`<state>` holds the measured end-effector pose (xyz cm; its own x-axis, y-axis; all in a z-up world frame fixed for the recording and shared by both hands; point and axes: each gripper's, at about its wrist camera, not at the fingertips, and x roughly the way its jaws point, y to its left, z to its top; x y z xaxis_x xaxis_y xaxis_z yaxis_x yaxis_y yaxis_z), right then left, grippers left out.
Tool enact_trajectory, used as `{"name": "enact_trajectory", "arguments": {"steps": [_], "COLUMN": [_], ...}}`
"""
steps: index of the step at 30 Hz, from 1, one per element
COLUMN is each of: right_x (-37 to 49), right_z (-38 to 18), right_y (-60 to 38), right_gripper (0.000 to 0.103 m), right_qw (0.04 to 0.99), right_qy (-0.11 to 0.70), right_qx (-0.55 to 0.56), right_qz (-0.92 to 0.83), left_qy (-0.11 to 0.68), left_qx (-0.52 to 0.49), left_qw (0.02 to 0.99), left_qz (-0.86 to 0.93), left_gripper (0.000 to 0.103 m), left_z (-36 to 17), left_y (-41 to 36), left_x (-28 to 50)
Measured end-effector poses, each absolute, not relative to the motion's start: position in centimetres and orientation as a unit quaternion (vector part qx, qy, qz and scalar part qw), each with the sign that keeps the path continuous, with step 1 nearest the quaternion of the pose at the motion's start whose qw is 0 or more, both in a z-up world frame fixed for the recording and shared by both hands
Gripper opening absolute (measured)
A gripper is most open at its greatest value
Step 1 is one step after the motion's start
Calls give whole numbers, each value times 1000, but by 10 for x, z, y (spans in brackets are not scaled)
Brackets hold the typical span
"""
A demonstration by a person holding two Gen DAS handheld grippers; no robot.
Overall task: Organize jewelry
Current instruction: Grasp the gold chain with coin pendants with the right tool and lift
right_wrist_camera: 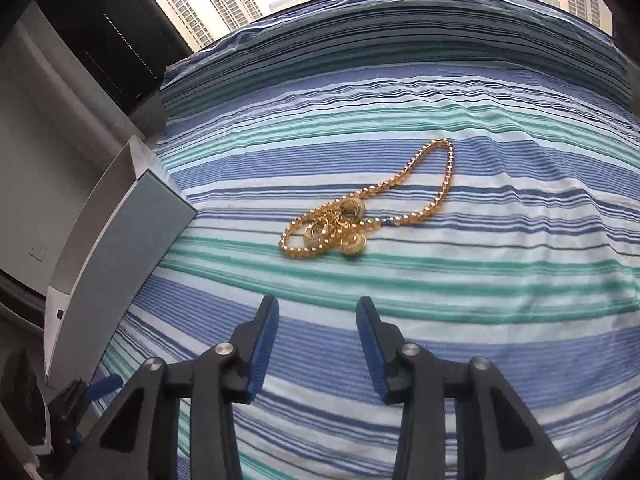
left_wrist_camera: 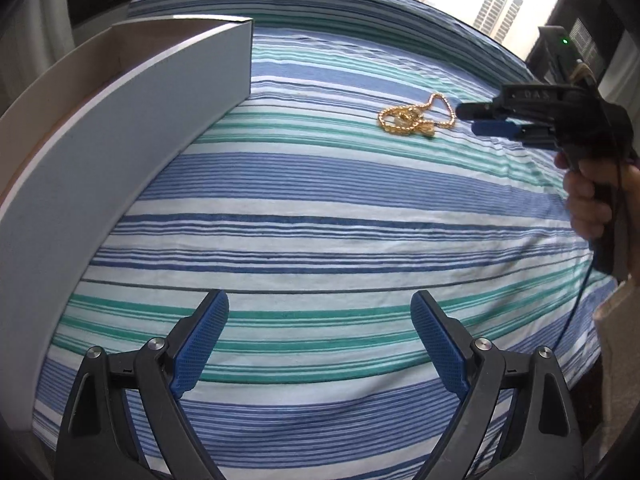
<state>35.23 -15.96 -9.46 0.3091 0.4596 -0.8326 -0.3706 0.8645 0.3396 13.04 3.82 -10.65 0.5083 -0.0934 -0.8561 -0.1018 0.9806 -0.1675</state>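
A gold bead necklace with round gold pendants (right_wrist_camera: pixel 348 216) lies in a loose heap on the striped cloth; it also shows in the left wrist view (left_wrist_camera: pixel 416 118) at the far right. My right gripper (right_wrist_camera: pixel 317 308) is open and empty, a short way in front of the necklace; in the left wrist view it (left_wrist_camera: pixel 466 118) sits just right of the chain. My left gripper (left_wrist_camera: pixel 320 304) is open and empty, over the cloth near its front edge. An open grey box (left_wrist_camera: pixel 120 140) stands to its left and also shows in the right wrist view (right_wrist_camera: pixel 120 240).
The blue, green and white striped cloth (left_wrist_camera: pixel 320 220) covers the whole work surface. A person's hand (left_wrist_camera: pixel 592 200) holds the right gripper's handle. A window with tall buildings (right_wrist_camera: pixel 224 0) lies beyond the far edge.
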Motion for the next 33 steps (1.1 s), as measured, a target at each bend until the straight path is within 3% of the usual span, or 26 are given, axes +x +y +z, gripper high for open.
{"name": "enact_trajectory", "arguments": {"steps": [7,12,17,18,26,33], "right_x": [427,429,417,416,376,332], "right_z": [-137,-147,-148,-146,-84,2], "right_y": [-104,-75,-57,-61,-109,-143], "right_gripper": [39,31,21,6,5,5], "right_qw": [768,774,785,787,814,844], "right_qy": [595,607,589,589,531,456], "right_qx": [46,-32,-110,-97,16,50], "right_qz": [234,177,154,159,236,278], "left_qy": [499,503,504,502,501,501], "left_qx": [-138,-158,-163,-160,-164,-139], "left_qw": [855,848,847,849,848,853], "left_qz": [39,47,46,49,61,49], "left_gripper": [93,93,92,92,92,92], "left_z": [-114,-123,-125,-124,-125,-119], "left_y": [81,98,102,103,111,94], "left_x": [126,124,117,114,107,118]}}
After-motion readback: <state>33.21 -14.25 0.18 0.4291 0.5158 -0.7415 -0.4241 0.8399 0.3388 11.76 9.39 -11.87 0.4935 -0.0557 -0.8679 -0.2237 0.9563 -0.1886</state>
